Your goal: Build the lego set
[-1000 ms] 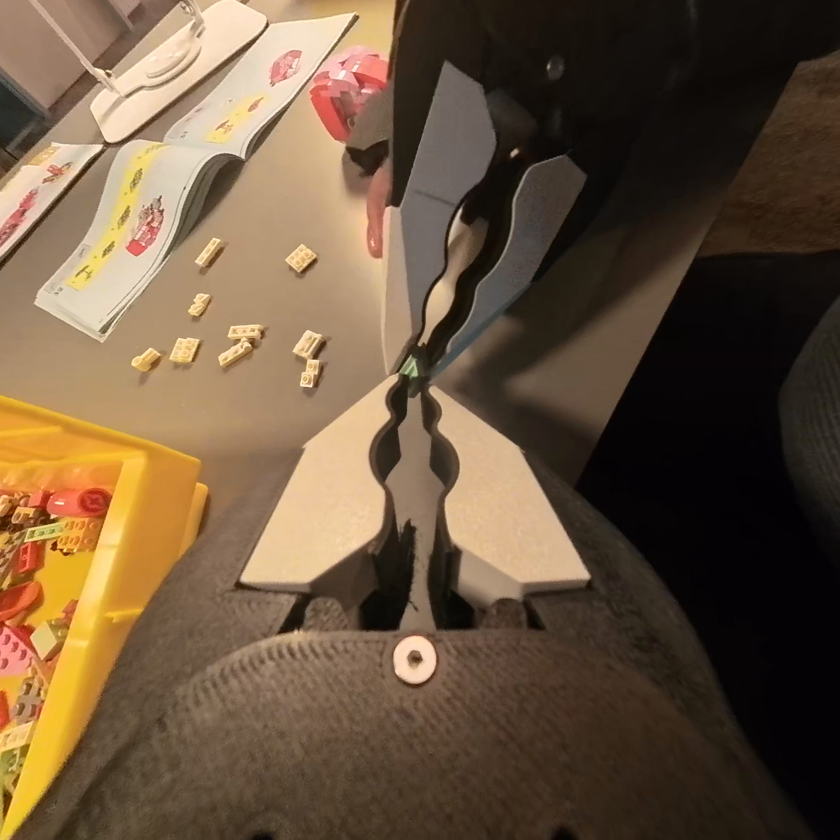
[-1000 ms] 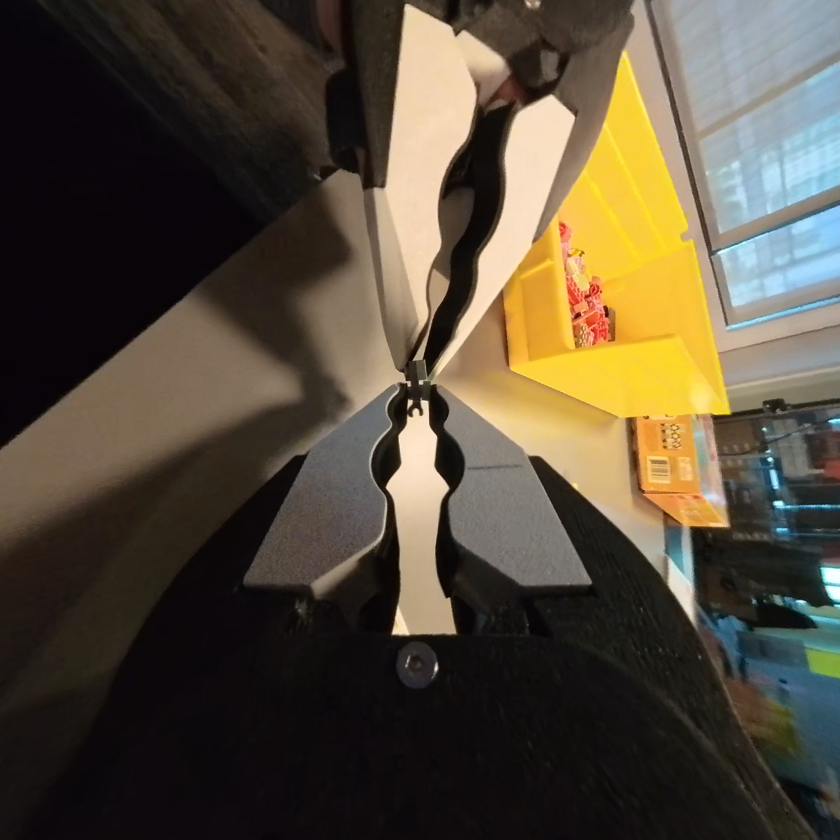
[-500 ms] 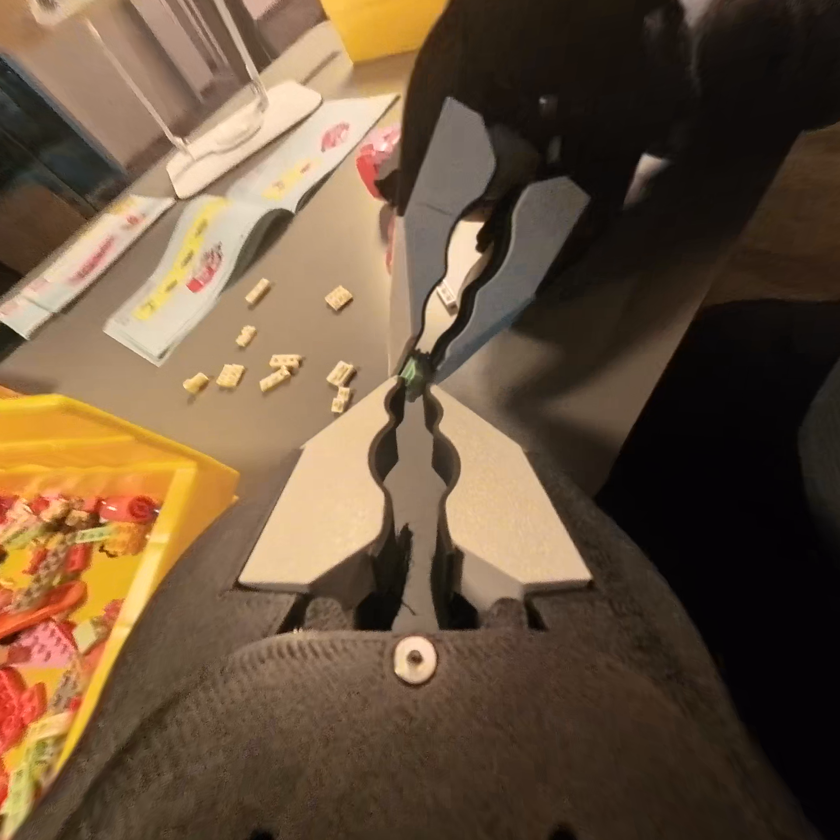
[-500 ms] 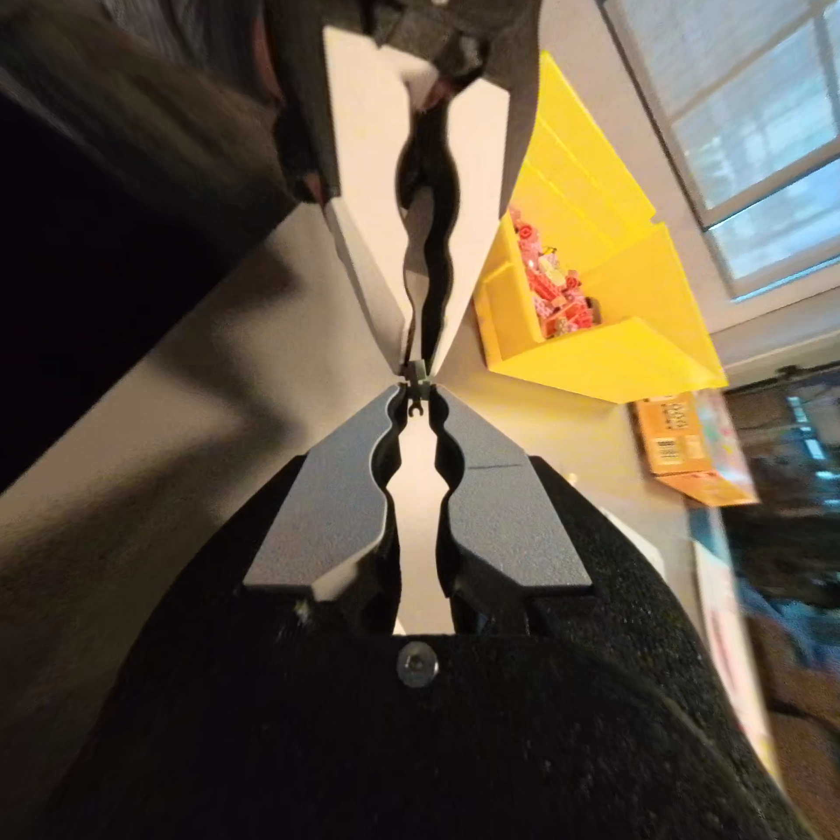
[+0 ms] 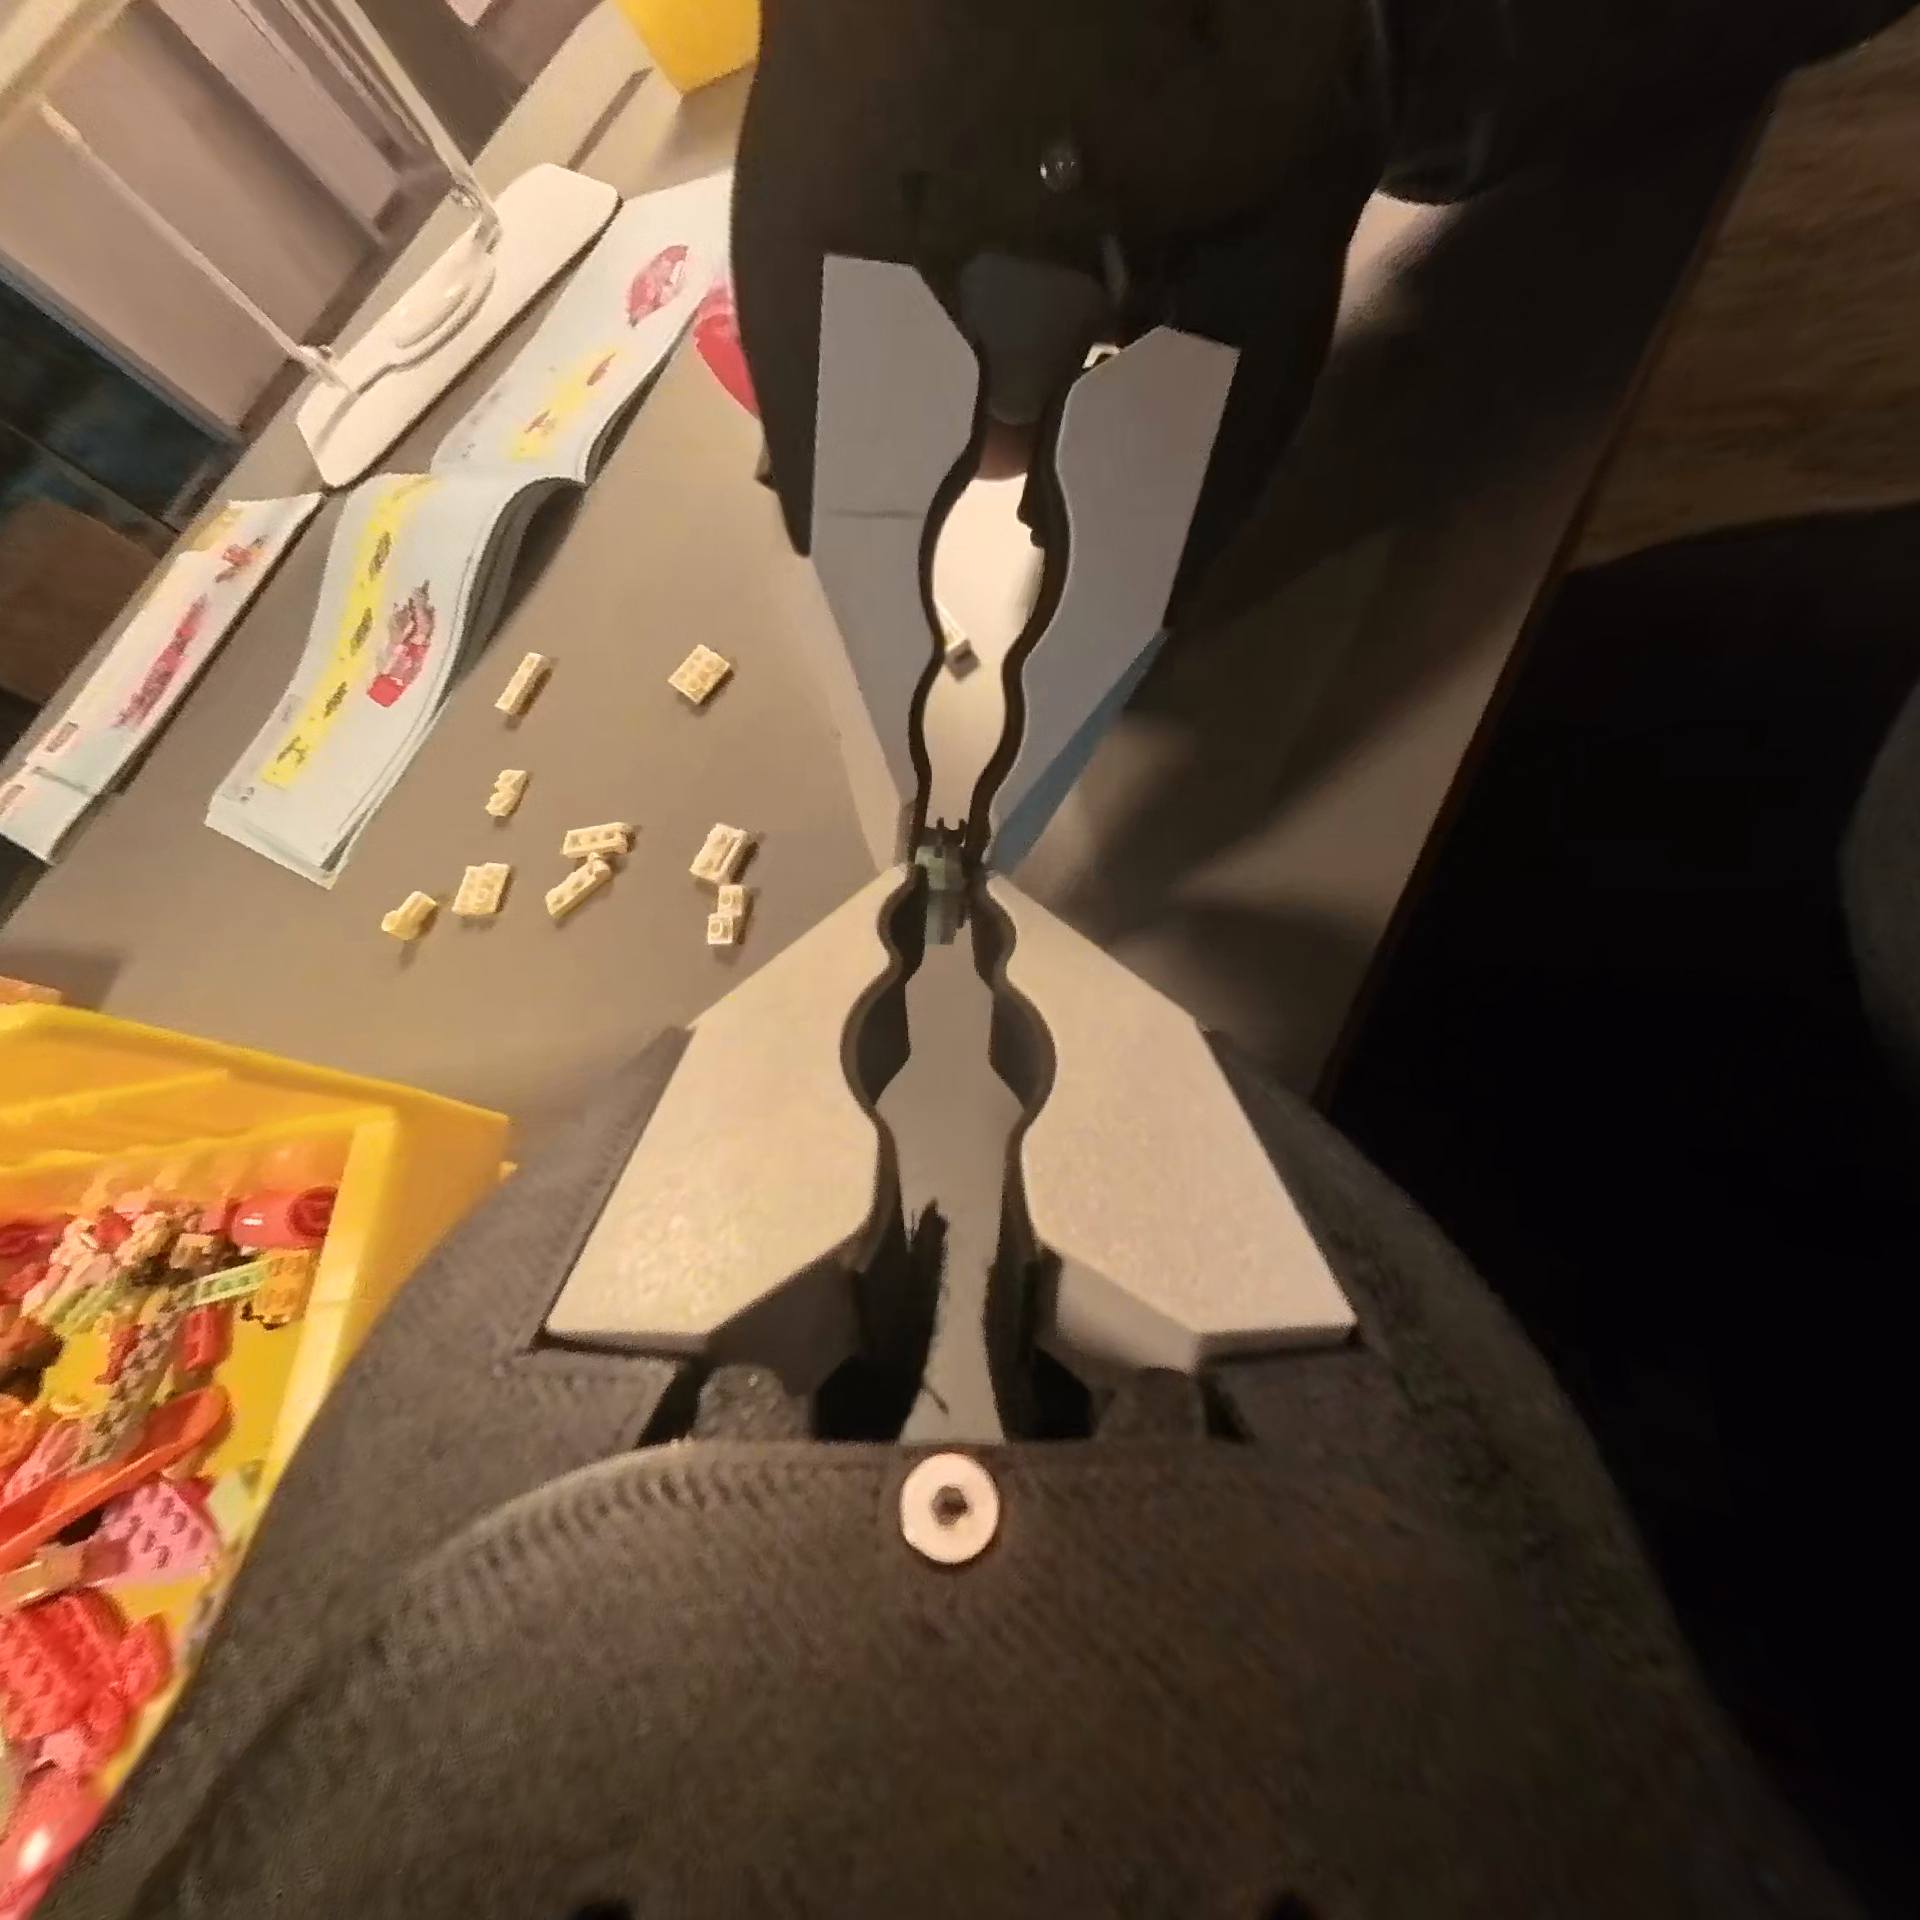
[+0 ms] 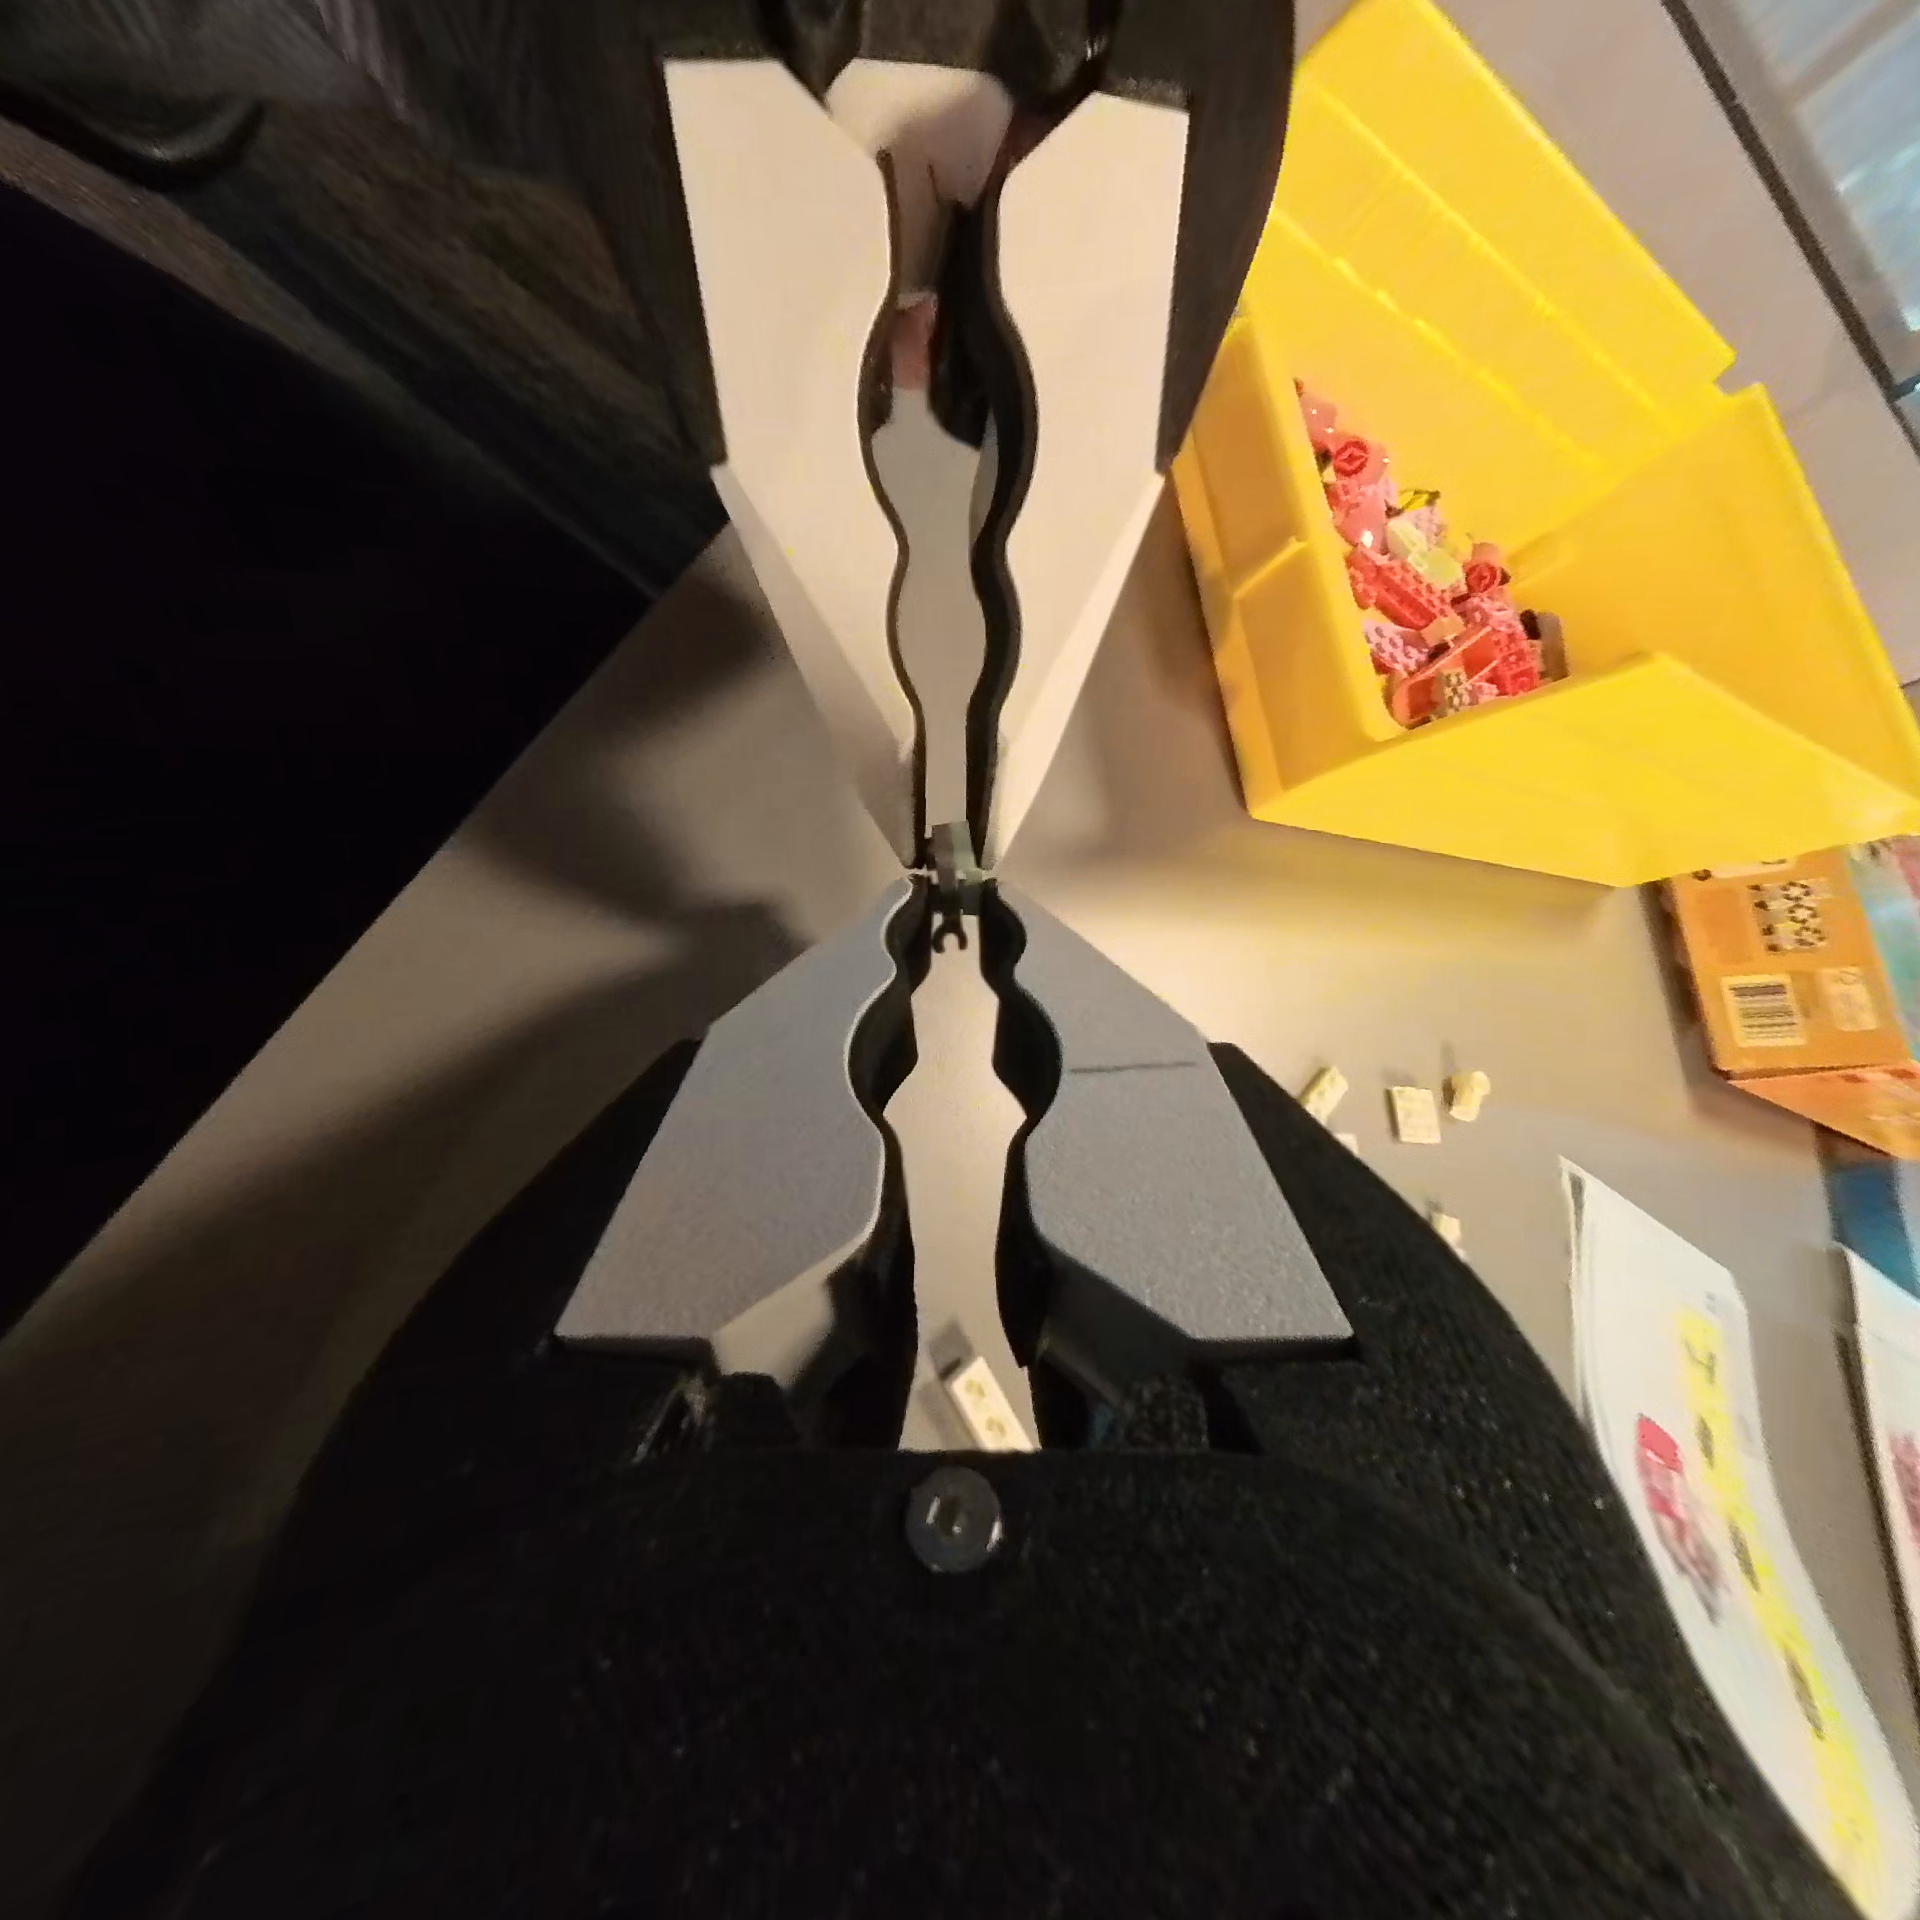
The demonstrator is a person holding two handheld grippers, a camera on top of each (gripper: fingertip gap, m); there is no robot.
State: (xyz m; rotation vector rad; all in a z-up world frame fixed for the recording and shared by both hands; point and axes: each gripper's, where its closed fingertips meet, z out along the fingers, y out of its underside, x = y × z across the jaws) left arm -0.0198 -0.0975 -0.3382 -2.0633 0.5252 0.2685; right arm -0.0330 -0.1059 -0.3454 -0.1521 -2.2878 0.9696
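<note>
My two grippers meet tip to tip above the table's edge. In the left wrist view my left gripper (image 5: pixel 943 899) is shut on a small pale green brick piece (image 5: pixel 940 871). My right gripper (image 5: pixel 945 823) comes down from above onto the same piece. In the right wrist view my right gripper (image 6: pixel 951 896) is shut on the black clip end (image 6: pixel 948 935) joined to the green piece (image 6: pixel 956 847). The white left gripper (image 6: pixel 948 821) pinches the piece's far end. A hand shows behind each far gripper.
A yellow bin (image 5: pixel 436 1132) of red and pink bricks stands at the lower left; it also shows in the right wrist view (image 6: pixel 1558 800). Several cream bricks (image 5: pixel 587 862), open booklets (image 5: pixel 436 613), a white stand base (image 5: pixel 447 312) and an orange box (image 6: pixel 1787 977) lie on the grey table (image 5: pixel 644 1018). My two grippers' fingertips are within a few centimetres of each other.
Both grippers have swung round together, staying tip to tip on the small piece. More of the table, the booklets and the bin's bricks has come into view.
</note>
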